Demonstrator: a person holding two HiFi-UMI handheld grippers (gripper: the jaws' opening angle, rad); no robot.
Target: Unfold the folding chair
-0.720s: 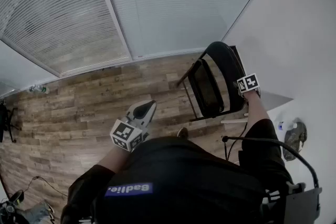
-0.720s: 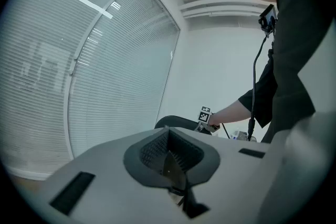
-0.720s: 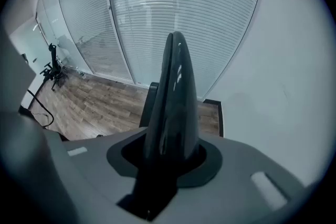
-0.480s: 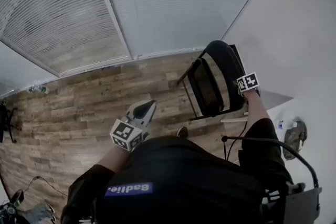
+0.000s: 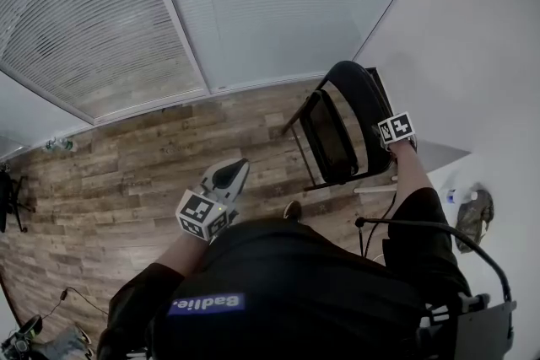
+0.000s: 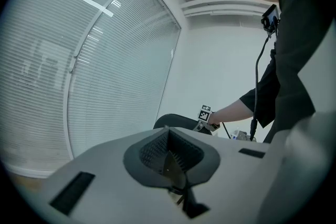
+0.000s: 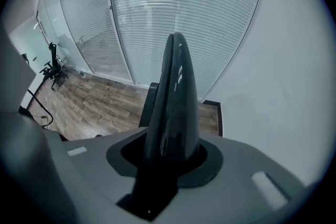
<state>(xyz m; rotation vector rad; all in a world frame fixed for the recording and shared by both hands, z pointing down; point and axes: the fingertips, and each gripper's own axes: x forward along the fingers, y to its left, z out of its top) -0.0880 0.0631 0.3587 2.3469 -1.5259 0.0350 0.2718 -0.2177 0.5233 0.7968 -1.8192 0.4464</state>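
Observation:
The black folding chair (image 5: 336, 143) stands half folded on the wood floor near the white wall, its seat close to its curved backrest (image 5: 361, 87). My right gripper (image 5: 386, 137) points down and is shut on the backrest's top edge. In the right gripper view that glossy backrest (image 7: 176, 92) rises between the jaws of the right gripper (image 7: 167, 162). My left gripper (image 5: 231, 174) hovers in front of my body, left of the chair, shut with nothing in it. The left gripper view shows the left gripper (image 6: 171, 159) shut, with the backrest (image 6: 173, 120) beyond it.
Window blinds (image 5: 253, 4) run along the far side, and a white wall (image 5: 472, 55) is close on the chair's right. Small items (image 5: 471, 215) lie on the floor by that wall. A cable (image 5: 72, 295) lies at lower left. A black stand (image 7: 52, 63) is far off.

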